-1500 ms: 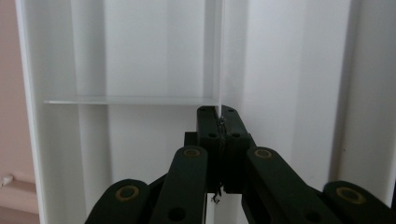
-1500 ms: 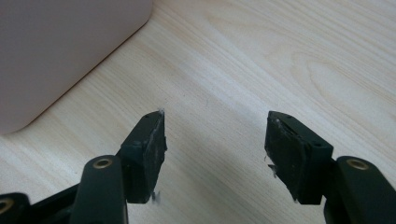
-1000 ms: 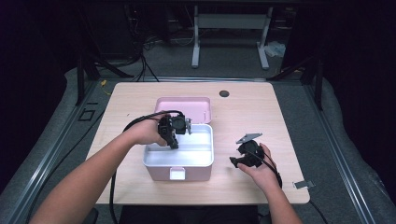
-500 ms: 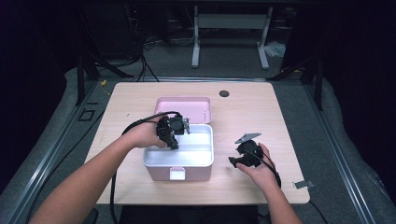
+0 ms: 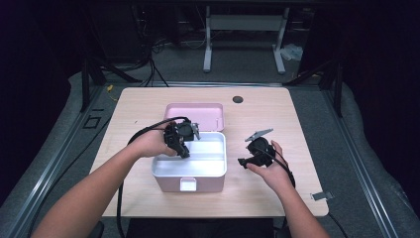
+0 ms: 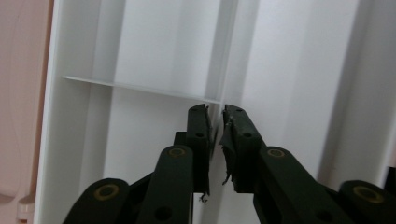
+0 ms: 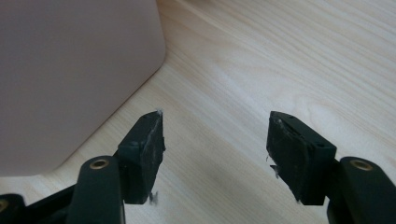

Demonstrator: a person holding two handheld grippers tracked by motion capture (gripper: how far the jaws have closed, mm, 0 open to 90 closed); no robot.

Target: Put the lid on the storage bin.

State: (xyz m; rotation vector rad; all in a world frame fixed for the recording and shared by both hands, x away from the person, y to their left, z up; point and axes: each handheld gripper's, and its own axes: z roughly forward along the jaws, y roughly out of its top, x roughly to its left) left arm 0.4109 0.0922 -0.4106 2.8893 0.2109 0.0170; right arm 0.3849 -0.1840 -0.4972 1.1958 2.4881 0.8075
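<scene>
On the table (image 5: 277, 193) near the person's edge stands an open pink box (image 5: 190, 163) with a white inside, its lid (image 5: 195, 115) lying back behind it. Left tongs (image 5: 182, 141) reach down into the box over a thin white divider (image 6: 140, 87); their jaws have just been opening (a narrow slit, nothing gripped). Right tongs (image 7: 215, 140) hang above bare wood beside the box's rounded corner, jaws well apart, empty.
</scene>
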